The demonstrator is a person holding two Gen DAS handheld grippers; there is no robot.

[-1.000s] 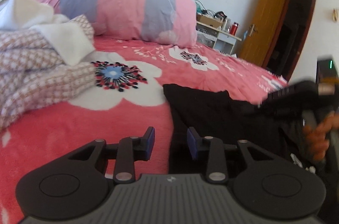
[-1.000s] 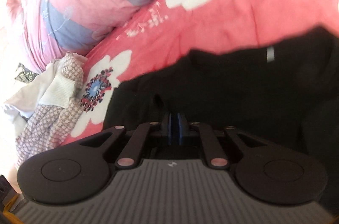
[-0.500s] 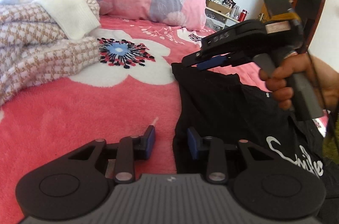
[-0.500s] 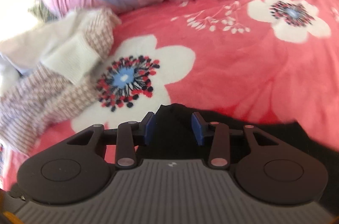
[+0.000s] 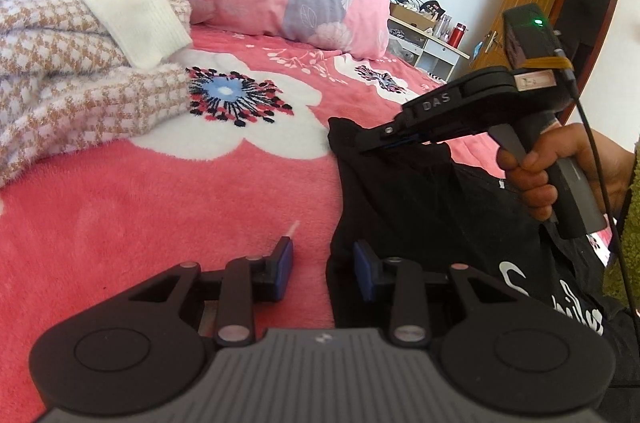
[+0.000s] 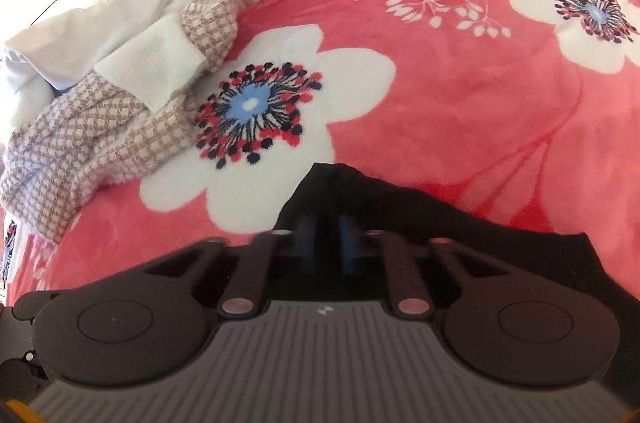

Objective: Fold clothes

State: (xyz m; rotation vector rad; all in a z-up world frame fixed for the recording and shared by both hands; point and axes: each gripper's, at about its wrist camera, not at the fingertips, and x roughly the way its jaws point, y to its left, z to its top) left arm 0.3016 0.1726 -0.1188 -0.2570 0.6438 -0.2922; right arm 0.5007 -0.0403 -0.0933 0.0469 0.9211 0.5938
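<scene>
Black shirt (image 5: 404,207) corner, loose a moment ago, now sits between the closing right hand-held gripper (image 5: 370,142); left hand-held gripper (image 5: 322,269) stays spread beside its edge, open bed (image 5: 160,207) leftward.

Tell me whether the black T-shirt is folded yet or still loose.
Still loose. The black T-shirt lies rumpled on the bedspread, one corner pinched up as the right gripper closes on it; no neat fold shows.
</scene>
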